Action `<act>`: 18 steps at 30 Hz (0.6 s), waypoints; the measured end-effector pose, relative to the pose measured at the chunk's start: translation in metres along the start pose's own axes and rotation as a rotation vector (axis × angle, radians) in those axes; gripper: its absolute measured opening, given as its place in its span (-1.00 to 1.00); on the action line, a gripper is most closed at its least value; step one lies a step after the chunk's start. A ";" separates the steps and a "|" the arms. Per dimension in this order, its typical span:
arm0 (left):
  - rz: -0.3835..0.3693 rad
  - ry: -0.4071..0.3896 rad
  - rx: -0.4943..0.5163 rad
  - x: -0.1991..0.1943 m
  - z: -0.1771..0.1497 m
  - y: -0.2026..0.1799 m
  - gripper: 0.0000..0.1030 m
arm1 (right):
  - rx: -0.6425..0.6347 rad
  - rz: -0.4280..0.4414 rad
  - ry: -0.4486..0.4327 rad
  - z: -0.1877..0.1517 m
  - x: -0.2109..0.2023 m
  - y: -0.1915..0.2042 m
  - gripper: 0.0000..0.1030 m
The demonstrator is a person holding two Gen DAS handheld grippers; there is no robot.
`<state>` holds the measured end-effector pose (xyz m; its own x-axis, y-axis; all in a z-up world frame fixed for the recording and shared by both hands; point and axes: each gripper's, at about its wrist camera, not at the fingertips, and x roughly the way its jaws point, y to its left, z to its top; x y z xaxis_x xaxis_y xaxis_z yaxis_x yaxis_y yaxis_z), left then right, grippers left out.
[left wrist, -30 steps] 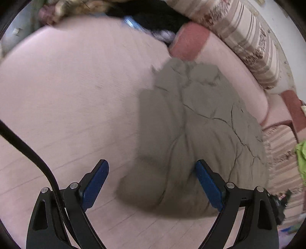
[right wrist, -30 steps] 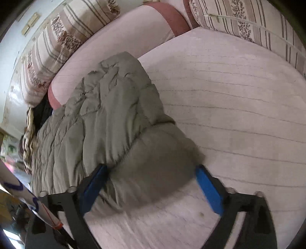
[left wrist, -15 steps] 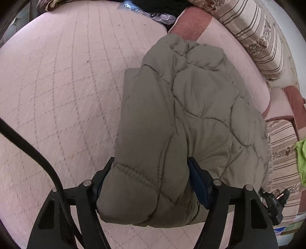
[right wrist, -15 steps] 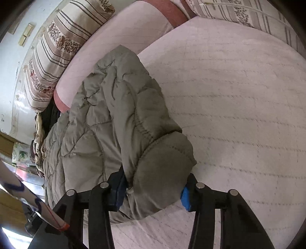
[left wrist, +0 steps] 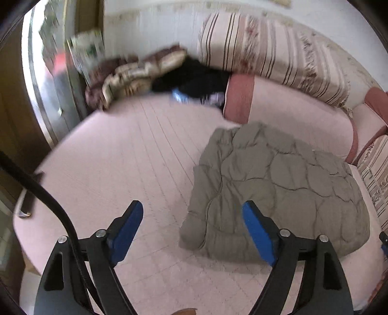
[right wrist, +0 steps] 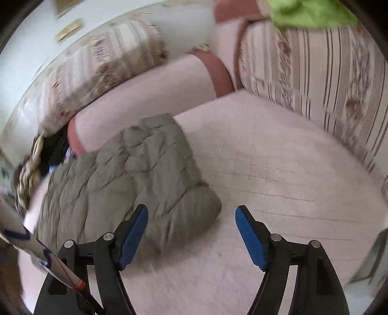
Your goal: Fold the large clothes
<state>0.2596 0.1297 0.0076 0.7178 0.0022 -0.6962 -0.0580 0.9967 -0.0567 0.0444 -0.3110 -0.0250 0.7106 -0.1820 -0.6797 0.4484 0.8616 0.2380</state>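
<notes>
A grey-green quilted puffer jacket point(left wrist: 274, 186) lies folded in a bundle on the pink quilted sofa seat point(left wrist: 135, 155). In the right wrist view the jacket point(right wrist: 135, 179) lies at the left. My left gripper point(left wrist: 192, 218) is open and empty, held above the seat at the jacket's near left corner. My right gripper point(right wrist: 191, 220) is open and empty, held above the jacket's near right corner.
Striped back cushions point(left wrist: 271, 58) and a pink bolster point(left wrist: 286, 104) line the sofa's back. A pile of dark and patterned clothes point(left wrist: 165, 75) lies at the far left. A green cloth point(right wrist: 308, 14) lies on a cushion at the right.
Both grippers were shut on the jacket's near corners half a second ago. They have opened, let go and pulled back and up. The jacket now lies flat on the seat.
</notes>
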 end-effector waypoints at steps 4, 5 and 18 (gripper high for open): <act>-0.018 -0.036 0.015 -0.034 -0.022 -0.012 0.67 | -0.109 0.035 0.049 -0.038 -0.019 0.036 0.58; -0.023 -0.041 0.018 -0.043 -0.030 -0.016 0.67 | -0.144 0.039 0.060 -0.049 -0.023 0.049 0.58; 0.002 0.056 0.137 -0.082 -0.110 -0.056 0.67 | -0.349 -0.035 0.098 -0.125 -0.053 0.102 0.60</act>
<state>0.1276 0.0644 -0.0111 0.6775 0.0034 -0.7355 0.0389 0.9984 0.0405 -0.0155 -0.1541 -0.0519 0.6355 -0.1826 -0.7502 0.2476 0.9685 -0.0260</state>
